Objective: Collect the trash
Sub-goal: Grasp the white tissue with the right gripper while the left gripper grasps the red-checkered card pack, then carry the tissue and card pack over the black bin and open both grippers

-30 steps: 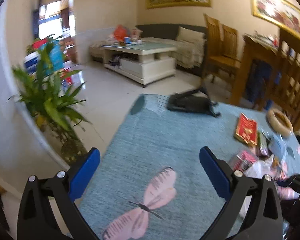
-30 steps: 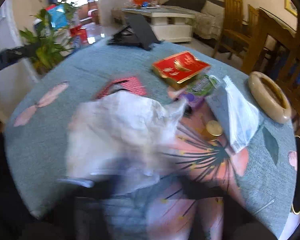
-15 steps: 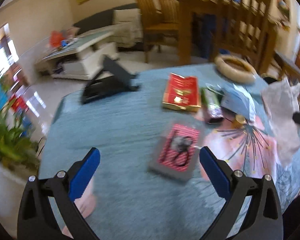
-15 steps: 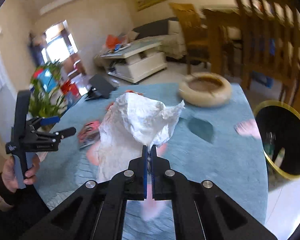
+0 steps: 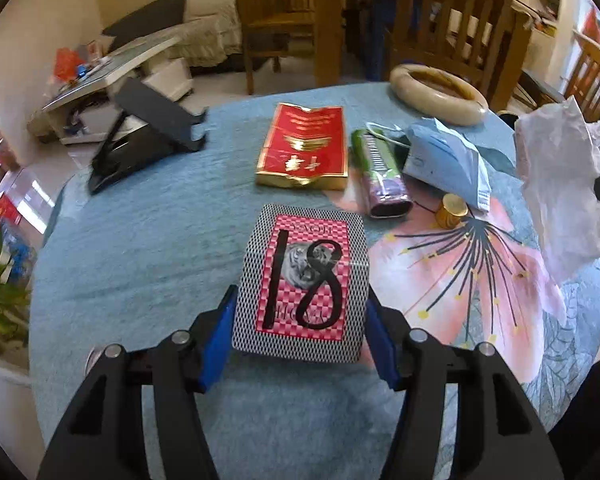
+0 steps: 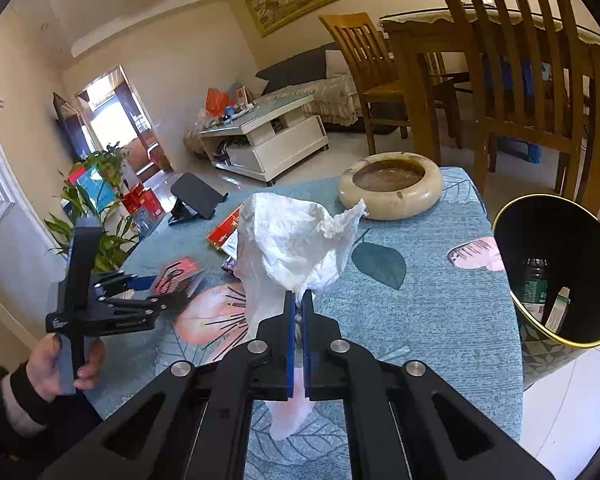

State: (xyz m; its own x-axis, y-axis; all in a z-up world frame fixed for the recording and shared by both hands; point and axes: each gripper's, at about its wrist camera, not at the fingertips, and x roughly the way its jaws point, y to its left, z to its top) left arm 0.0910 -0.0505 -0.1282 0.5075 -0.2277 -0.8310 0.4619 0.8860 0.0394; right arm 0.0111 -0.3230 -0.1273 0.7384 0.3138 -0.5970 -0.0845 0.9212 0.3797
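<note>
- We are in a living room; the desk [image 5: 140, 264] wears a blue-green cloth with pink flowers, wooden chairs behind it.
- Our left tool [image 5: 300, 332] has just been closing; its blue pads now sit against both sides of the red-and-black card box [image 5: 304, 284], marked with a handwritten 18.
- Our right tool [image 6: 298, 312] is clamped shut on a crumpled white tissue [image 6: 296, 240], held up above the cloth.
- Beside the desk's right edge stands a black bin [image 6: 560, 276] with a gold rim, a bottle and a small box inside.
- Farther back on the cloth lie a red-gold packet [image 5: 304, 152], a green wrapper [image 5: 380, 172], a blue face mask [image 5: 448, 164] and a stone ashtray [image 5: 436, 94].
</note>
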